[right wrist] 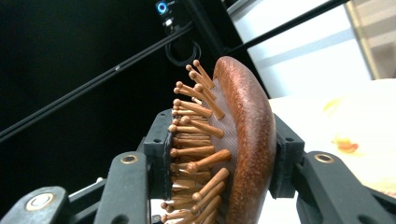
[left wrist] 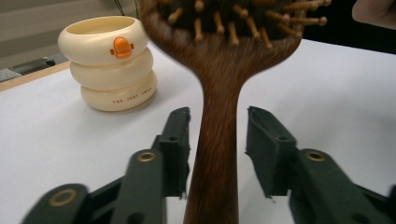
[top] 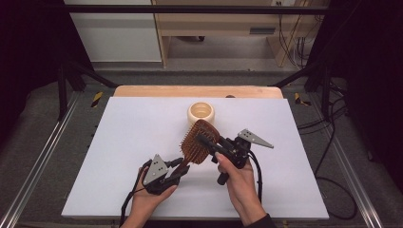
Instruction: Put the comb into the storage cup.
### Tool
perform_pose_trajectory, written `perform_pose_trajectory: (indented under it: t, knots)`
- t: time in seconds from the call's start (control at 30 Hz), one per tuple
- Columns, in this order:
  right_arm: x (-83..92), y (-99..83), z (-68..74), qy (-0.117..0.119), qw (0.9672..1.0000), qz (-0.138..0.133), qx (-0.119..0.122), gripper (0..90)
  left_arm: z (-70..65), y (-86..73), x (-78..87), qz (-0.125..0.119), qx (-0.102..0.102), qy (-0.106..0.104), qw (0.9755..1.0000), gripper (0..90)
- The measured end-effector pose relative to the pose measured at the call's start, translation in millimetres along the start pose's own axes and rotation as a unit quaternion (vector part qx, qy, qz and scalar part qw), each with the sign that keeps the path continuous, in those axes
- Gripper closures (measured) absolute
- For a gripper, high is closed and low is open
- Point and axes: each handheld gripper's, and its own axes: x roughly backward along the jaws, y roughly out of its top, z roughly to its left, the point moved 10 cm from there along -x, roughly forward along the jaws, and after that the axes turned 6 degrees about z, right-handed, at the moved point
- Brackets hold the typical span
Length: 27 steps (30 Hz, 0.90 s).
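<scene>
A handover is under way: the right gripper [top: 205,139] clamps the hairbrush [top: 198,141] head, while the left gripper's [top: 182,166] jaws stand apart around its handle. Next, the left should draw clear.

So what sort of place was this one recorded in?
Probably a lab recording rig: a white table boxed in by a black metal frame, loose cables on the floor, plain wooden furniture behind.
</scene>
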Motion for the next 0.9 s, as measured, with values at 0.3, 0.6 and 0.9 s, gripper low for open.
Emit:
perform_pose_trajectory:
  t: [0.3,0.6,0.9]
  knots:
    - [19.5,19.0,-20.6,-0.031,0.9990,-0.032,-0.003,52.7,15.5,6.5,7.8,-0.025,0.029,0.024,0.9990,40.2]
    - [30.7,27.5,-34.5,-0.049,0.9976,-0.048,-0.011,52.6,46.2,11.5,25.1,-0.052,0.069,0.066,0.9941,26.8]
    - [35.8,28.7,-44.4,-0.061,0.9967,-0.051,-0.015,52.5,83.8,8.0,49.6,-0.064,0.093,0.108,0.9878,8.7]
